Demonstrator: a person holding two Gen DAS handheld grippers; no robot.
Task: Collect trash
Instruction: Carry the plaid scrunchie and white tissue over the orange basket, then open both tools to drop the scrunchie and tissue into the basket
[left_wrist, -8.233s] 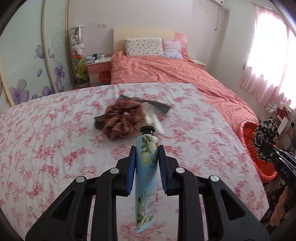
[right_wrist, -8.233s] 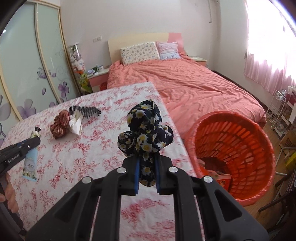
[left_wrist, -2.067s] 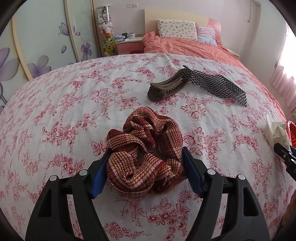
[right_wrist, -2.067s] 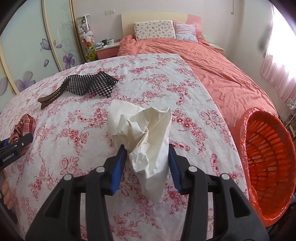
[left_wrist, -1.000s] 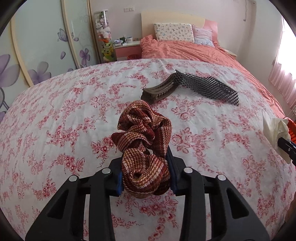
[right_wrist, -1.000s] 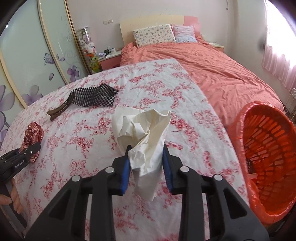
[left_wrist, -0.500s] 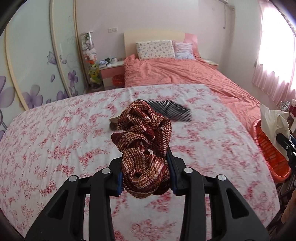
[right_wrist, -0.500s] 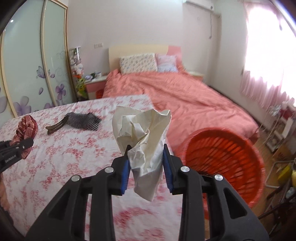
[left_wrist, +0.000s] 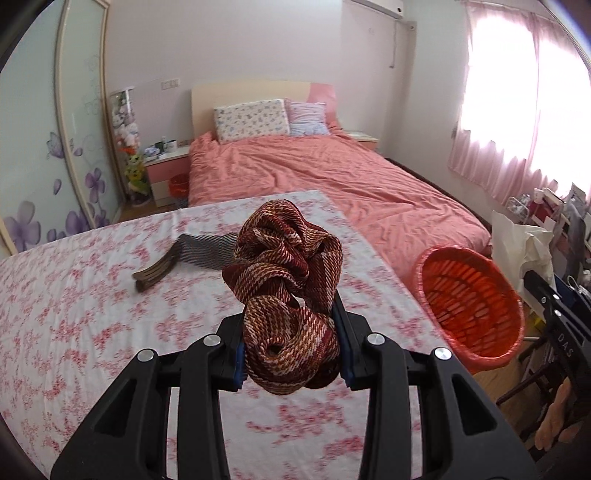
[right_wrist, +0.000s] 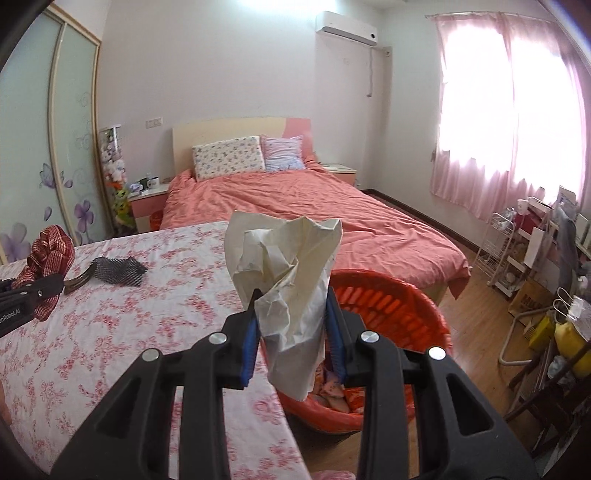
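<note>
Both tools loaded: left tool (left_wrist: 291, 354) pinching scrunchie (left_wrist: 286, 291), right tool (right_wrist: 291, 332) pinching paper (right_wrist: 286, 284), already above bin (right_wrist: 391, 306). Centre each over the bin mouth before letting go; paper is light, release low. Clip (left_wrist: 192, 254) remains on surface (left_wrist: 92, 314).

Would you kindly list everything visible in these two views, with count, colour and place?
scrunchie: one, red-brown woven, clamped in the left gripper.
crumpled paper: one, cream, clamped in the right gripper.
hair clip: one, brown with black mesh, lying on the floral cloth.
basket: one, orange, on the floor beside the cloth's right edge, with some items inside.
floral cloth: one, white with red flowers, covering the near surface.
bed: one, salmon cover, behind the cloth.
pillows: two, one floral and one striped, at the headboard.
curtains: pink, at the window on the right.
left gripper: one, black with blue pads.
right gripper: one, black with blue pads.
</note>
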